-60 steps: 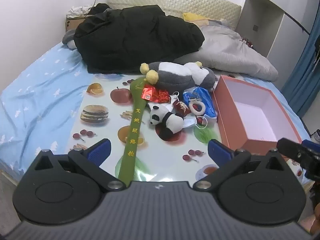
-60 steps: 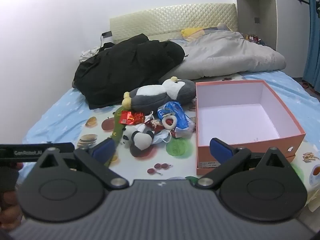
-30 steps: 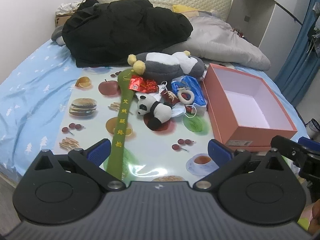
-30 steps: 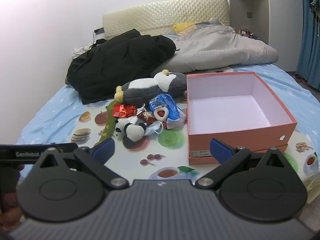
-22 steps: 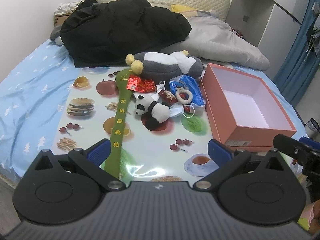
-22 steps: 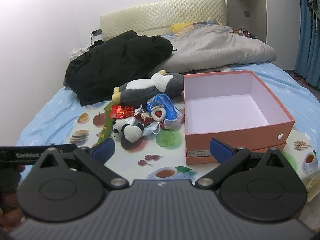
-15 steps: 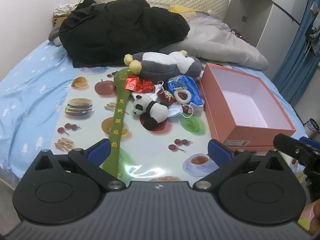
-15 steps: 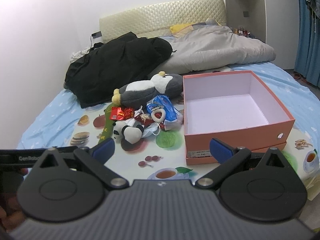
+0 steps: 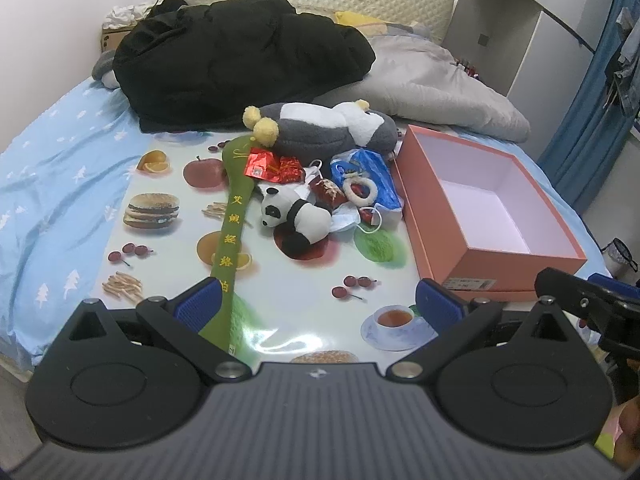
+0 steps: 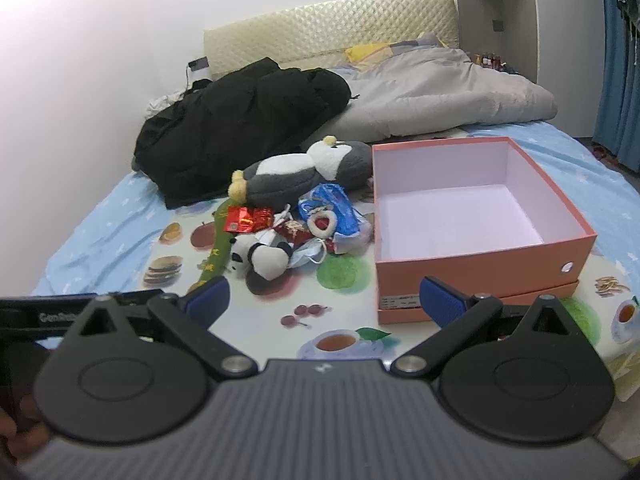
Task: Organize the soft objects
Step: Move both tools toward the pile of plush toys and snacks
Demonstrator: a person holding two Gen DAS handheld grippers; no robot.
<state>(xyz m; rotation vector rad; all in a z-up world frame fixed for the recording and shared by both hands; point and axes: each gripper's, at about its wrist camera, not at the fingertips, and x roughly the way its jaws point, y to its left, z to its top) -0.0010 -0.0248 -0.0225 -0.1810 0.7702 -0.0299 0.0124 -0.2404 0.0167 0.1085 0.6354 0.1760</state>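
Note:
A small panda plush [image 9: 298,218] [image 10: 260,257] lies in a pile on the food-print mat [image 9: 168,240]. Behind it lies a big grey-and-white penguin plush [image 9: 320,128] [image 10: 304,172]. A long green fabric bat [image 9: 234,224] with yellow characters stretches toward me. Red wrappers [image 9: 272,168], a blue bag [image 9: 370,180], a white ring [image 9: 361,190] and a face mask [image 9: 348,222] lie around them. The open pink box [image 9: 480,208] [image 10: 460,208] stands to the right, with nothing in it. My left gripper [image 9: 318,304] and right gripper [image 10: 324,294] are open and empty, held back near the mat's front edge.
A black jacket [image 9: 240,56] and a grey duvet [image 9: 432,84] lie at the back of the bed. Blue sheet [image 9: 52,184] shows to the left. A blue curtain [image 9: 592,120] hangs at the right. The right gripper's body [image 9: 588,304] shows at the left wrist view's right edge.
Both grippers have drawn back a little from the pile, so more of the mat's front shows. The objects have not moved and both grippers stay open.

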